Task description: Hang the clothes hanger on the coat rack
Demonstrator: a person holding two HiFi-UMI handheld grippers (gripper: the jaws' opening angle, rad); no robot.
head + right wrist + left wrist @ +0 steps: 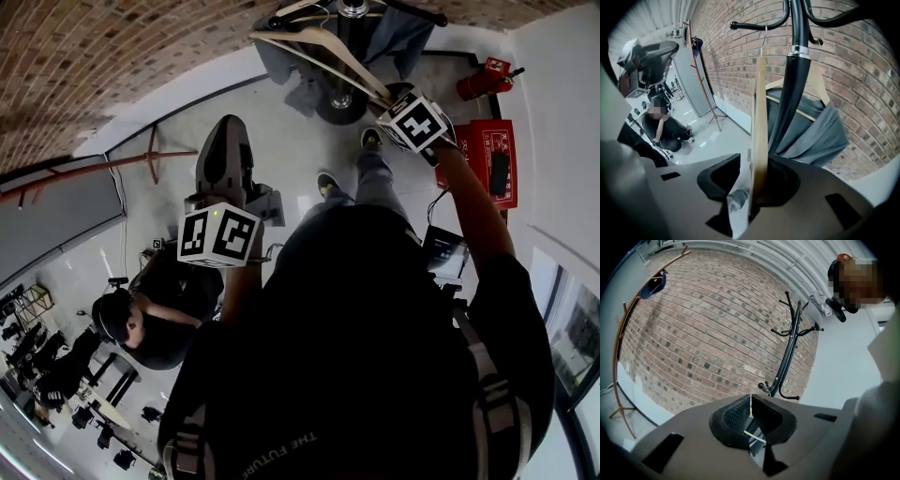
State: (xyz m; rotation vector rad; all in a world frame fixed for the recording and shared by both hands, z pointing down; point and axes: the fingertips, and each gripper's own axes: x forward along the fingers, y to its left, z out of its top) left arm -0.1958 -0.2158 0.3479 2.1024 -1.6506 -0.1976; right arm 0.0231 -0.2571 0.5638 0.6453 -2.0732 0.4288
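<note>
Here, setting: a person stands facing a black coat rack [793, 79] by a brick wall [731, 61], with a gripper in each hand.
Coat rack: an upright black pole with curved arms at the top. Its round base [339, 101] sits on the pale floor just ahead of the person's shoes.
Clothes hanger [759, 117]: pale wood, held edge-on just beside the coat rack's pole. Its metal hook [763, 35] reaches up to one of the rack's arms. I cannot tell whether it rests on that arm.
Right gripper [757, 168]: raised close to the coat rack, claw pinching the wooden bar of the clothes hanger.
Left gripper [751, 411]: held lower and well apart from the coat rack, claw pressed together and empty.
Gray garment [820, 136]: draped on a second wooden hanger on the far side of the coat rack's pole.
Seated person [141, 323]: low down, well apart from the coat rack.
Fire extinguisher [483, 80]: red, on the floor near the coat rack's base.
</note>
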